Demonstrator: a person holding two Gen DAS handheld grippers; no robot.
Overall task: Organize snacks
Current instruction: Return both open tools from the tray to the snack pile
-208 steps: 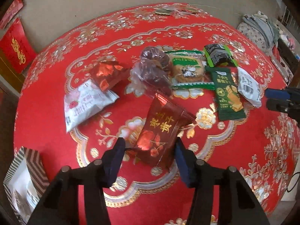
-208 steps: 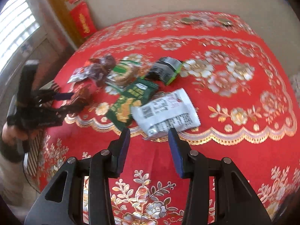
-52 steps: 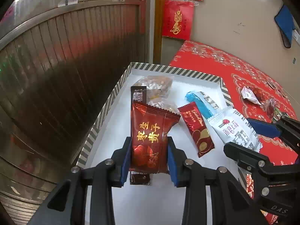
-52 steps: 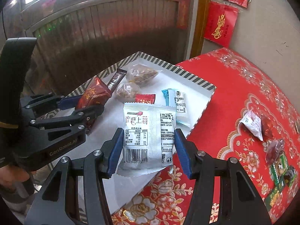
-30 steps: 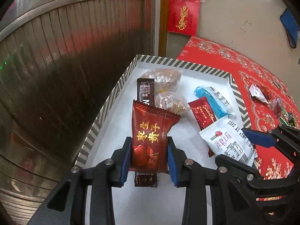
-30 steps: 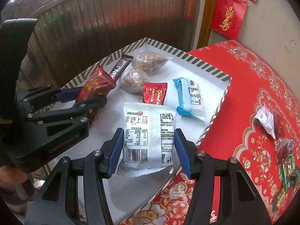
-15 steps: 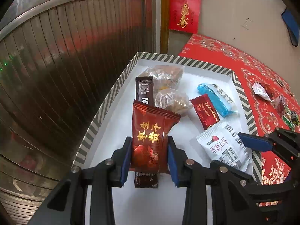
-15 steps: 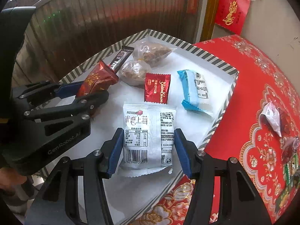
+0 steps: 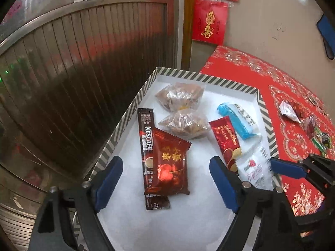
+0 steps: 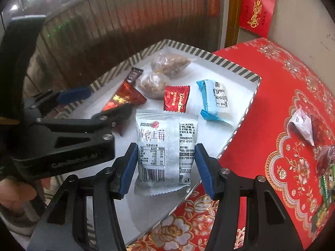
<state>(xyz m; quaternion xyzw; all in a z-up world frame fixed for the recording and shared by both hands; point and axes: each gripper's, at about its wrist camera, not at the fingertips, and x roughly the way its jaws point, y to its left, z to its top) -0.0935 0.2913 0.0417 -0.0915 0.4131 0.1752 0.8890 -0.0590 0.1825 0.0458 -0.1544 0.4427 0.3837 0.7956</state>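
Note:
My left gripper (image 9: 165,179) hangs over the striped-rim white tray (image 9: 125,121), its jaws opening wide. The dark red packet (image 9: 171,165) lies loose below them, flat on a Nescafe stick (image 9: 146,129). The right wrist view shows that same dark red packet (image 10: 123,96) beside the left gripper (image 10: 98,104). My right gripper (image 10: 165,165) is above the tray's near corner with its jaws opening. A white strawberry packet (image 10: 165,146) stands between them, blurred, its edges at the blue pads as the grip loosens. From the left wrist, the white packet (image 9: 253,169) shows beside one right finger (image 9: 286,168).
The tray also holds two clear bags of nuts (image 9: 180,98), a red-and-gold packet (image 9: 226,138) and a blue packet (image 9: 236,119). The red-clothed table (image 10: 282,83) to the right carries several more snacks (image 10: 301,125). A metal shutter (image 9: 83,73) stands left. A hand (image 10: 16,192) holds the left gripper.
The left jaws have spread wide and the dark red packet has dropped onto the coffee stick in the tray. The right jaws have widened a little around the white packet. Neither hand has shifted.

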